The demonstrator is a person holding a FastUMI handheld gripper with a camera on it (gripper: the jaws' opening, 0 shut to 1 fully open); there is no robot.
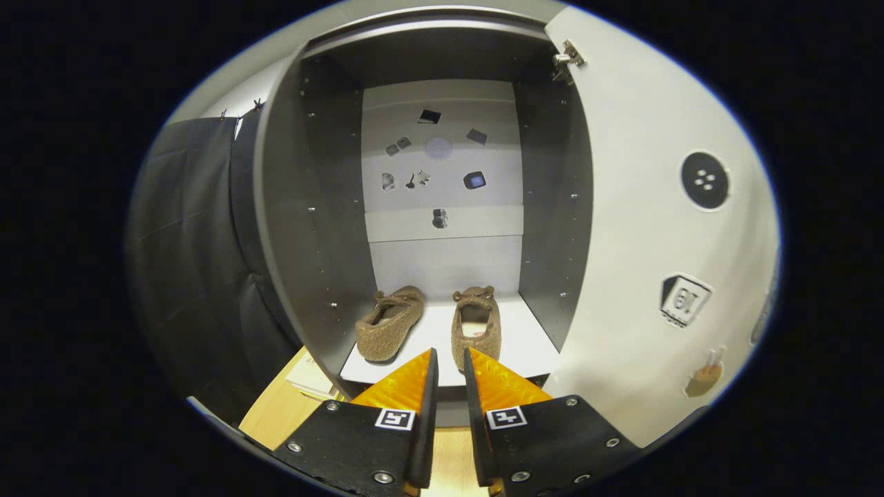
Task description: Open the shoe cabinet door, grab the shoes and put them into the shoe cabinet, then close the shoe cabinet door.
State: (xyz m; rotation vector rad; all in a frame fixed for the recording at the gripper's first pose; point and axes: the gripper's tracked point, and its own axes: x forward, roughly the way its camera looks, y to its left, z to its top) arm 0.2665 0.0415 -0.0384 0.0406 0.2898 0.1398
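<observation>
**Both shoes in the cabinet, door open**

At 9 o'clock hangs the black cloth (186,262) of the booth wall, just beside the cabinet (304,228). The cabinet stands open, its grey left wall running from 11 down to 7 o'clock. On its white shelf (532,345) lie two brown shoes. The left shoe (388,323) sits at 11 o'clock from the fingertips, its toe angled toward the back panel. The right shoe (476,323) lies just beside it, apart from it, straight ahead at 12 o'clock, heel nearest the tool. The tool (449,353) holds nothing; its orange fingers (404,386) stand nearly together with a narrow gap, tips just short of the shelf edge. Stickers dot the back panel (442,207). At 3 o'clock the white door (642,228) swings wide, a hinge (568,61) at its top.
</observation>
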